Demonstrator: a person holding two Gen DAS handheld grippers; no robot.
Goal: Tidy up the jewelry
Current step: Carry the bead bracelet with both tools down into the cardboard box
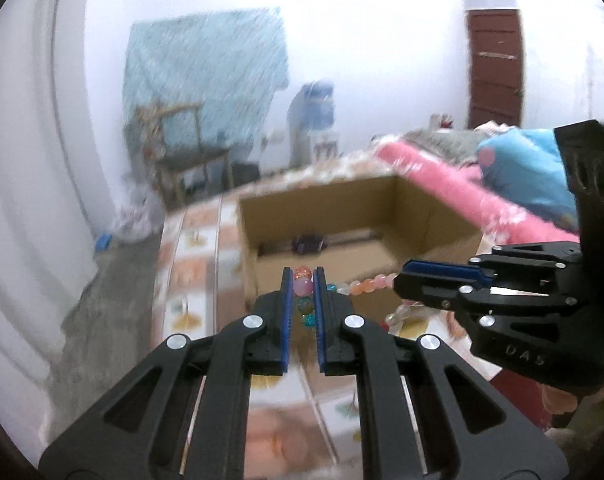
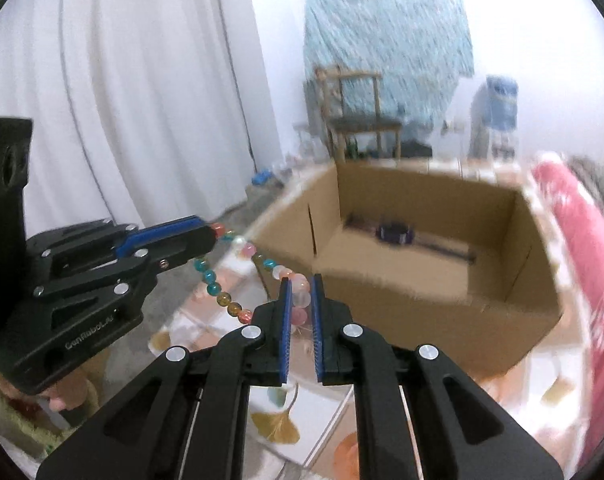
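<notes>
My left gripper (image 1: 302, 280) pinches one end of the bead strand (image 1: 366, 282); my right gripper (image 2: 300, 286) pinches the other. Both jaws press on beads. The strand hangs between them (slack loop), above the counter (image 2: 277, 412). Open box (image 2: 422, 280) at twelve o'clock.
</notes>
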